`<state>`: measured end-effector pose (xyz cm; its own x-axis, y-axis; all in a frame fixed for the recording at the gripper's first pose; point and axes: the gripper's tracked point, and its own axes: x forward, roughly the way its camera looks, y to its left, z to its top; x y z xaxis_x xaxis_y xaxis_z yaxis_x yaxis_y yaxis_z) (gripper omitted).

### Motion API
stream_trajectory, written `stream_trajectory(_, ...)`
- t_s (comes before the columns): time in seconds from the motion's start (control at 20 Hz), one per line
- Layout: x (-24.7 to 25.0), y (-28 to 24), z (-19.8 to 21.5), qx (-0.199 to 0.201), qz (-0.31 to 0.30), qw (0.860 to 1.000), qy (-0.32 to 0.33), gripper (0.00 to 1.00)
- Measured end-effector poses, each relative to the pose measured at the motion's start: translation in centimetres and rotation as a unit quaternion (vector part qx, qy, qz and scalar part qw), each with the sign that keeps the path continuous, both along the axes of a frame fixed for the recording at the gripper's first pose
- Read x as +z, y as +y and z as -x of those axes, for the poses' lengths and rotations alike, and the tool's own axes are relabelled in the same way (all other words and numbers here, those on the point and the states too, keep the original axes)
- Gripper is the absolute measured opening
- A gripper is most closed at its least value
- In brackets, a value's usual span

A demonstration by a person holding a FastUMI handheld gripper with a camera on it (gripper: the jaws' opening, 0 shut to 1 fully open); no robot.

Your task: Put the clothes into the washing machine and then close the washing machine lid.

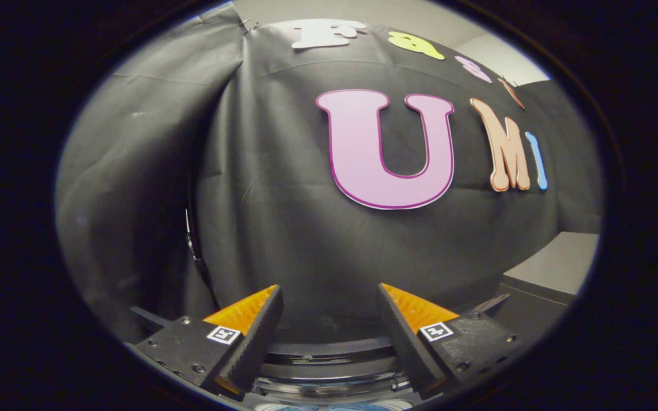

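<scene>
The hand-held gripper [329, 325] points level at the black cloth wall [283, 228] of the booth, its two fingers spread wide apart with nothing between them, so it is open and carries no clothing. What matters for the next move is what lies below and just ahead of the fingers: a dark curved rim [329, 349] runs across the gap between them, and under it a glossy, rounded band [329, 383] with a hint of pale blue at the very bottom. I take this to be the top of the washing machine, with its opening or its lid, though I cannot tell from here whether the lid is up or down, nor whether any clothes are already inside. The curve of the rim runs crosswise to the fingers, side to side, and it sits centred between them, so the machine is straight under the nose of the gripper and not off to either side. To reach it the gripper would need to tip downward and descend, since at present its line of sight passes over the machine to the wall. A grey surface [557, 265] shows beyond the right finger, well apart from the rim
</scene>
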<state>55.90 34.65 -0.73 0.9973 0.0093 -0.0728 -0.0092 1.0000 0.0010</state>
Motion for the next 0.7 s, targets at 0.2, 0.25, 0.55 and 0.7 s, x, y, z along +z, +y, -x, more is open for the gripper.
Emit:
stream_trajectory(0.2, 0.4, -0.2, 0.0, 0.003, 0.003, 1.000, 0.015, 0.98)
stream_trajectory(0.25, 0.3, -0.2, 0.0, 0.003, 0.002, 1.000, 0.019, 0.98)
stream_trajectory(0.55, 1.2, -0.3, 0.3, 0.004, 0.003, 1.000, 0.018, 0.99)
stream_trajectory(0.7, 0.4, -0.2, -0.2, 0.002, 0.003, 1.000, 0.012, 0.99)
